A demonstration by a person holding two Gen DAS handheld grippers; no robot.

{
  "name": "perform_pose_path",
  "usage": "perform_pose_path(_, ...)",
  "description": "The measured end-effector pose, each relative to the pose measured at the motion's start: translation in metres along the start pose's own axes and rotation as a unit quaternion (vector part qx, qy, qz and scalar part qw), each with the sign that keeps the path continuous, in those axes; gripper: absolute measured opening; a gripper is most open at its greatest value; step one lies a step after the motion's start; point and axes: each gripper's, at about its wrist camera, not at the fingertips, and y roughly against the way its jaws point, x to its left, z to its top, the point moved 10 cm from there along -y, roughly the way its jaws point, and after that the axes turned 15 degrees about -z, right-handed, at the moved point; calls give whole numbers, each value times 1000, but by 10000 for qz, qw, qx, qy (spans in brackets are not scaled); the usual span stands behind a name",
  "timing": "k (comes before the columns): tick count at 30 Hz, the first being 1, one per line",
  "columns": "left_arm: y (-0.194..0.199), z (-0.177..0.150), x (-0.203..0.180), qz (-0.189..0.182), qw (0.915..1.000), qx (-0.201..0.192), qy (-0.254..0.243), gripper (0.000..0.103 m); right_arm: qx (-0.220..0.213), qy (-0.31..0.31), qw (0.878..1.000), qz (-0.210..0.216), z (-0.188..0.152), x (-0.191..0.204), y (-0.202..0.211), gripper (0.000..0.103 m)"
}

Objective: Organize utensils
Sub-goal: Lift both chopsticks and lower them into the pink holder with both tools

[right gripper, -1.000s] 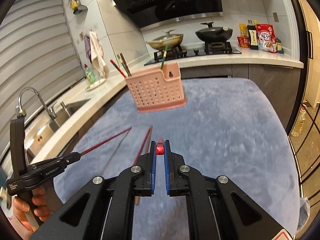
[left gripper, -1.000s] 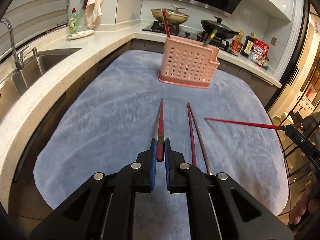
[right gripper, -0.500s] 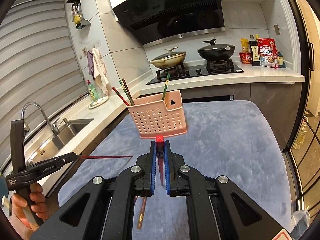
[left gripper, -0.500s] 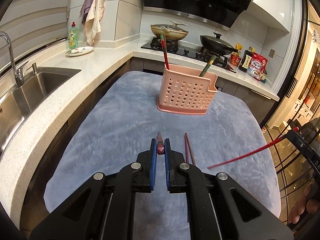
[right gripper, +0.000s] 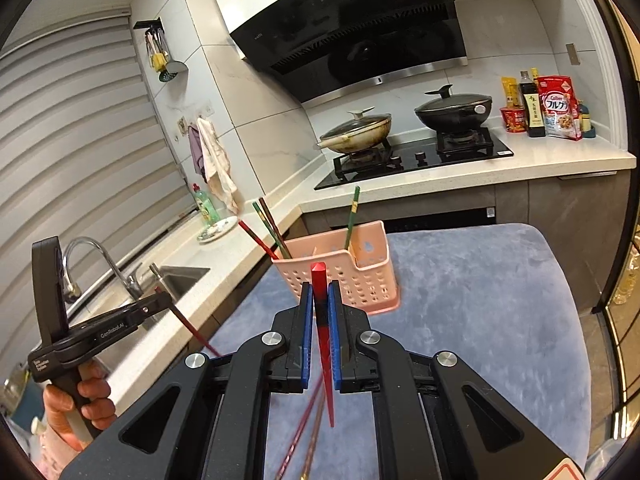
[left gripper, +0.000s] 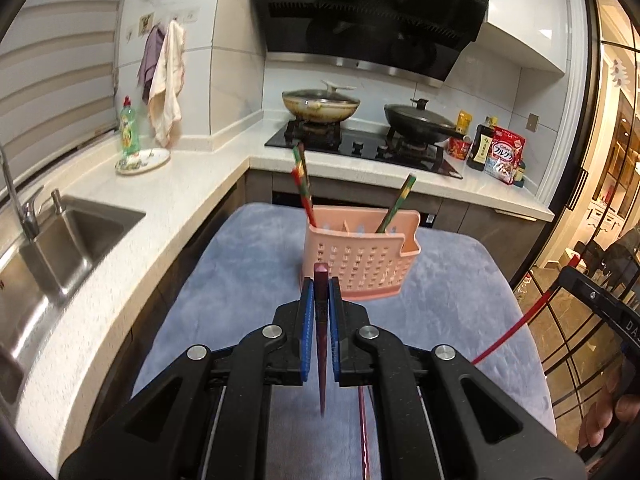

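A person is lifting one chopstick in each handheld tool above a grey-blue plush mat in a home kitchen. The left gripper is clamping its blue pads hard on a dark maroon chopstick, thick end up and tip hanging down; the right gripper is pinching a bright red chopstick the same way.

Ahead of both, well apart from the tips, a pink perforated utensil caddy is standing on the mat.

The likely risks: each stick is being held near its thick end, so it may be pivoting between the pads and swinging off line as it nears the caddy. A tip catching the rim or a divider could be tipping the light caddy or knocking out the sticks leaning inside. With both tools heading for one small opening, the two could also be colliding.

Counted: two grippers, each holding one chopstick. In the caddy, the right wrist view is showing four chopsticks, three leaning together at the left end and a green one further right. Two more chopsticks are lying on the mat beneath the right gripper. One caddy, one mat.
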Motion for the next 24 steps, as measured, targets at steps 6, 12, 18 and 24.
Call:
perform_pose_path(6,-8,50,-11,-36,9994,-303,-173,7,-203,2,9998,58,41,8,-15,7)
perform_pose_path(12,-18,107,-19,-45,9973,-685,-266,7,-462,-93,9988,123,91,18,-40,7)
perform_pose_path(18,-30,161,-24,-23,9935,-1074,-374,7,-828,-135,9964,84,147,33,-64,7)
perform_pose_path(24,-47,190,-19,9,9912,-1259,-402,7,-993,-190,9949,0,177,43,-95,7)
